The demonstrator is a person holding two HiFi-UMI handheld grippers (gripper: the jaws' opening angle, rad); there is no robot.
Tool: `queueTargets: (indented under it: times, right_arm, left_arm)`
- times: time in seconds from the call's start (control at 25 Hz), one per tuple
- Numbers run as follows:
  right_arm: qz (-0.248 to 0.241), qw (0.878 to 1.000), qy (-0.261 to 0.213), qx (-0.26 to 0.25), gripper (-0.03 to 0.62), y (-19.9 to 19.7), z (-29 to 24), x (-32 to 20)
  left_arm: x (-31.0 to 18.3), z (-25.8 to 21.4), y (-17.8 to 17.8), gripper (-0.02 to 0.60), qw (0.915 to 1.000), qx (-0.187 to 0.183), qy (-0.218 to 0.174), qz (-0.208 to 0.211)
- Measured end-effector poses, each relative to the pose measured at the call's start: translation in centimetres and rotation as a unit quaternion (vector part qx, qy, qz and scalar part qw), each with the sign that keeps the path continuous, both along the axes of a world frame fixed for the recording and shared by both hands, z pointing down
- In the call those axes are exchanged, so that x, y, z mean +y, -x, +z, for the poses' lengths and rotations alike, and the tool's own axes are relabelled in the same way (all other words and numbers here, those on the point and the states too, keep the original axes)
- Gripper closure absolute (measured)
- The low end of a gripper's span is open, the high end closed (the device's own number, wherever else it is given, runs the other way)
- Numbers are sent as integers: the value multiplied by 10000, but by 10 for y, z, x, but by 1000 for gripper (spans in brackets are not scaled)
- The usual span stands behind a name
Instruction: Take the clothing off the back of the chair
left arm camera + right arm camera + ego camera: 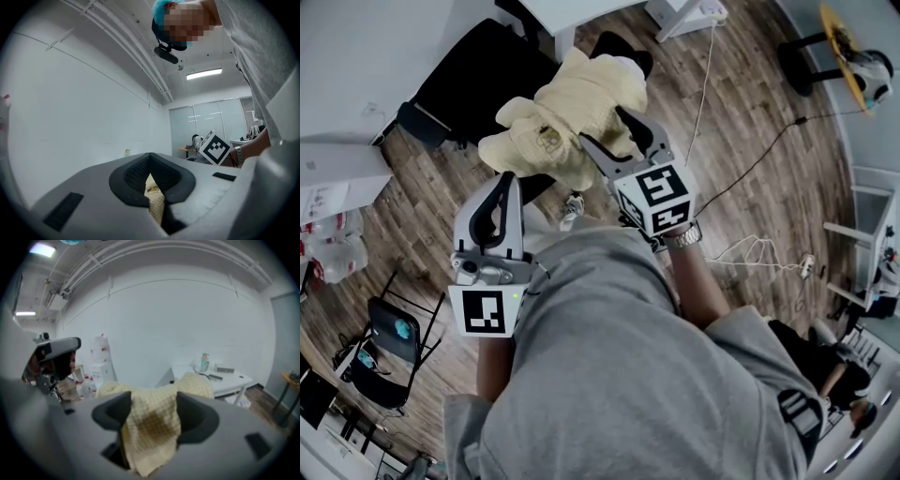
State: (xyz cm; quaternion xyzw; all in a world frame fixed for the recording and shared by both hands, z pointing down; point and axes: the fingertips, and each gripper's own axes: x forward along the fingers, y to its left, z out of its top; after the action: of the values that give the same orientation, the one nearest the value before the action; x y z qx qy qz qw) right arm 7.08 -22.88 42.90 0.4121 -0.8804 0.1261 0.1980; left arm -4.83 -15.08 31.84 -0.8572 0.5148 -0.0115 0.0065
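Note:
A cream waffle-knit garment lies heaped over the black chair. My right gripper reaches into the garment's right side. In the right gripper view, my right gripper has its jaws wide apart, with a fold of the garment draped loosely between them. My left gripper points at the garment's lower left edge. In the left gripper view, my left gripper has its pads meeting at the tips, and a strip of cream cloth is caught in the gap behind them.
White desks stand at the left and behind the chair. A cable trails over the wooden floor on the right. A black folding chair sits at the lower left, with bottles by the desk.

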Motion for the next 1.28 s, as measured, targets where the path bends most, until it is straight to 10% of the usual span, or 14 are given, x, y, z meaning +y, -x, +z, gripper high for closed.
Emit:
queueTargets:
  times: [0.64, 1.28]
  right_arm:
    - [196, 9997, 91, 73, 310, -1, 1, -4]
    - [191, 9995, 37, 247, 464, -4, 1, -6]
  left_arm:
    - [-1, 4, 0, 548, 10000, 7, 39, -53]
    - [1, 12, 3, 548, 9997, 45, 97, -202]
